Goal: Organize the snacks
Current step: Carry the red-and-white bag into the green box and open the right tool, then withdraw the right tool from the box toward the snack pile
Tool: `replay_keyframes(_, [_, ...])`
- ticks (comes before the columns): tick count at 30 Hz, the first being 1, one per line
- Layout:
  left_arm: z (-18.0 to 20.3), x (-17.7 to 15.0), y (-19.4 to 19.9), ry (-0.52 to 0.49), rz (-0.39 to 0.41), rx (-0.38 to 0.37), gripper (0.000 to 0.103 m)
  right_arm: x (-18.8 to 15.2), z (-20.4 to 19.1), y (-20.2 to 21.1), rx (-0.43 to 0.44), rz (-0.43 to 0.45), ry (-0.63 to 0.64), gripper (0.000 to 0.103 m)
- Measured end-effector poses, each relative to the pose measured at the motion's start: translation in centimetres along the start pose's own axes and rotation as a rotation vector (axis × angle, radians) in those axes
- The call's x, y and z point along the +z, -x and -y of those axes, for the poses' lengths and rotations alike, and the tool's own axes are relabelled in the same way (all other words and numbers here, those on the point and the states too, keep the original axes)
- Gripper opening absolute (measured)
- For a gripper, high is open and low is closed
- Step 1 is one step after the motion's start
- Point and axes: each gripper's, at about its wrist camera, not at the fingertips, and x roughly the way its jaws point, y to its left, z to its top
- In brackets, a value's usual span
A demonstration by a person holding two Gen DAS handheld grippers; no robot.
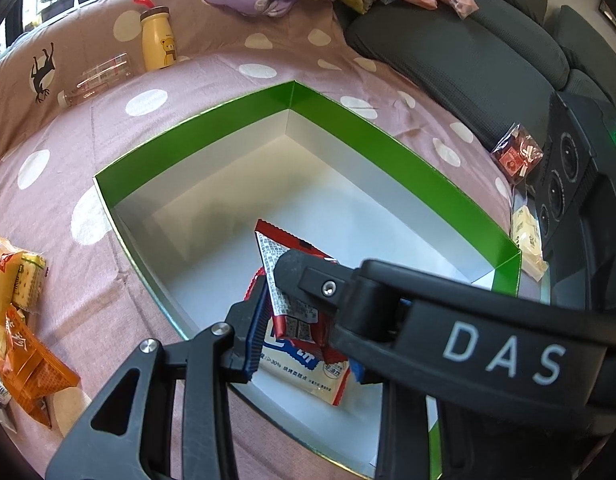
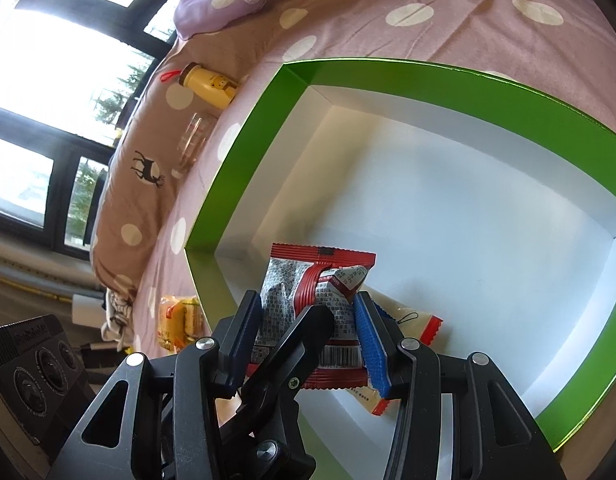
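A red snack packet (image 1: 280,264) (image 2: 324,256) with a silver printed back hangs just above the white floor of a green-rimmed box (image 1: 228,120) (image 2: 428,76). Both grippers are shut on it. My left gripper (image 1: 300,320) pinches its lower part; only the left blue pad shows, because the right gripper's black finger crosses in front. My right gripper (image 2: 308,300) holds the packet between its two blue pads, with the left gripper's finger crossing in front. Under them a white, blue and red packet (image 1: 308,376) (image 2: 412,320) lies flat in the box's near corner.
The box sits on a pink polka-dot bedspread (image 1: 108,184). Loose orange and yellow snack packets (image 1: 16,300) lie to its left, a small red packet (image 1: 516,156) and a pale one (image 1: 528,240) to its right. A yellow bear bottle (image 1: 158,38), a clear bottle (image 1: 96,80) and a grey sofa (image 1: 468,52) lie beyond.
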Motion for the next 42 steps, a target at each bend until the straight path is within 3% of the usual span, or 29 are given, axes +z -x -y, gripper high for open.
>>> replay_keyframes(6, [0.0,0.2,-0.6,-0.009,-0.037,0.024,0.031,0.3,0.5,-0.4,-0.004,-0.013,-0.022,0.051])
replay_keyframes(10, [-0.7,0.1,-0.6,0.007,-0.042,0.043,0.022,0.2,0.1,-0.5,-0.020,-0.007,0.000,0.051])
replay_keyframes(21, [-1.1,-0.4,-0.6,-0.018,-0.041,0.129,0.022,0.2,0.0,-0.7,-0.111,0.022,0.019,0.051])
replay_keyframes(28, [-2.5,-0.9,0.1,0.010,-0.035,0.136,0.023,0.2,-0.2,-1.5,-0.185,0.021,0.045,0.051])
replay_keyframes(42, [-3.2,-2.1,1.2,0.031,0.004,0.148,0.021,-0.4,-1.0,-2.2,-0.196,0.006,0.092,0.051])
